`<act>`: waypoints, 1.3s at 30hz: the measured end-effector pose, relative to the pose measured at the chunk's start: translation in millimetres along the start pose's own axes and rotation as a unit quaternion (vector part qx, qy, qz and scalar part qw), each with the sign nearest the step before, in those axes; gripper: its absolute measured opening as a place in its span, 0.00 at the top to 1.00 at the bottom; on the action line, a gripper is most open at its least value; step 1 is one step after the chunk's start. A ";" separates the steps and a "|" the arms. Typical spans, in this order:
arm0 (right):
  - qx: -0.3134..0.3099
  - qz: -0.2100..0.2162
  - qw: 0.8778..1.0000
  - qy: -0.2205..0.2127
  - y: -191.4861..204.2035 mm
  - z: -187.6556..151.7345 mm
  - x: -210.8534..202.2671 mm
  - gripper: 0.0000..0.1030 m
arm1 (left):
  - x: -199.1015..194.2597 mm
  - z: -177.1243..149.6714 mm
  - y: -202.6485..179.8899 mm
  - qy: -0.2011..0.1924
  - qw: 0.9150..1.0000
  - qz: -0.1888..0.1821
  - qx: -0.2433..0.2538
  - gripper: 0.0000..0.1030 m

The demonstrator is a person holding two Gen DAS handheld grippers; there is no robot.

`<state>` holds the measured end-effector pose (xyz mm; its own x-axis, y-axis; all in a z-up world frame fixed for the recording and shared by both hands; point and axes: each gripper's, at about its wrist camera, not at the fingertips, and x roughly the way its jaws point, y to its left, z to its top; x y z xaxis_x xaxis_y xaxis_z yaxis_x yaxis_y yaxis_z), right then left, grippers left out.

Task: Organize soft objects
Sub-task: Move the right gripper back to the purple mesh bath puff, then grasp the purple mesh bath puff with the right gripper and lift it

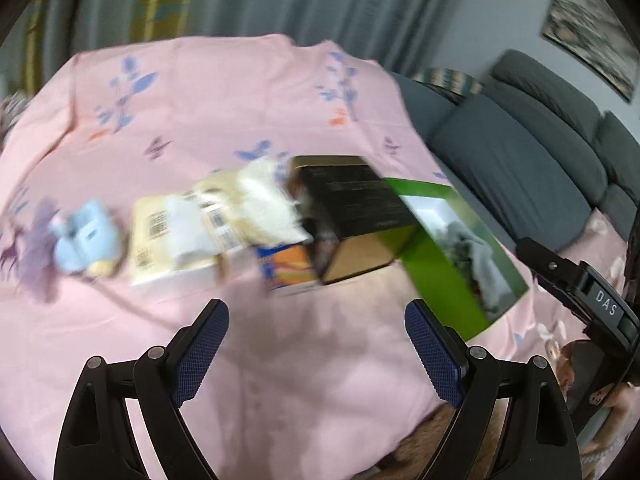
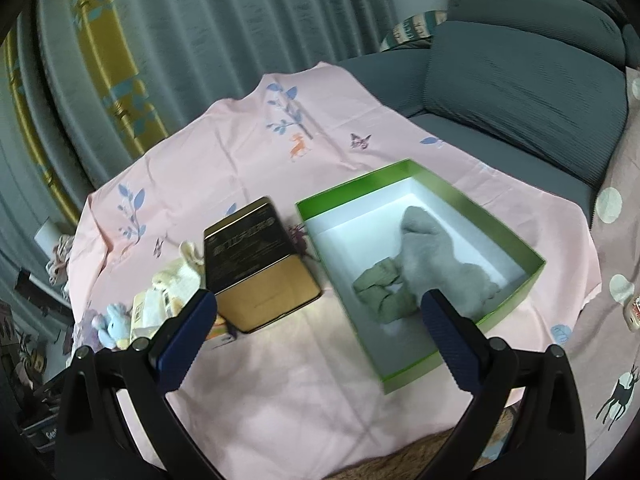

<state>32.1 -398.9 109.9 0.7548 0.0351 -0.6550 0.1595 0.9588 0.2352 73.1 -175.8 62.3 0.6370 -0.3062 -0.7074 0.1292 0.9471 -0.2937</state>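
Note:
A green box (image 2: 516, 240) with a white inside lies open on the pink cloth; a grey soft item (image 2: 436, 260) and an olive cloth piece (image 2: 380, 292) rest in it. The same green box (image 1: 432, 276) shows at right in the blurred left wrist view. Left of it stands a black and gold tin (image 2: 256, 264) (image 1: 356, 216). Further left lie a cream plush (image 1: 264, 200), tissue packs (image 1: 172, 240) and a pale blue plush (image 1: 86, 236) (image 2: 116, 324). My left gripper (image 1: 316, 352) is open and empty above bare cloth. My right gripper (image 2: 316, 340) is open and empty in front of the box.
A small orange and blue carton (image 1: 286, 268) stands beside the tin. A purple soft item (image 1: 38, 244) lies at far left. A grey sofa (image 2: 520, 92) flanks the table on the right, curtains (image 2: 180, 40) hang behind. The right gripper's body (image 1: 584, 292) shows at the right edge.

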 end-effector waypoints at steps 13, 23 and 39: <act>-0.050 0.061 0.996 0.038 58.9 -17.1 18.8 0.02 | -31.9 -47.0 121.5 -0.008 0.988 0.086 -0.125 0.13; -0.124 0.194 0.968 0.106 170.3 -28.7 56.2 0.07 | -50.3 -70.7 187.1 -0.037 0.970 0.125 -0.204 0.13; -0.332 0.236 0.883 0.235 439.1 -84.2 181.0 0.52 | -58.1 -97.8 256.6 -0.024 0.946 0.144 -0.290 0.34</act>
<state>185.2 52.2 34.2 0.2663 0.4379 -0.8586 -0.6278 0.7548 0.1903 -5.1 75.7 -34.8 0.6178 -0.0259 -0.7859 -0.4848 0.7744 -0.4066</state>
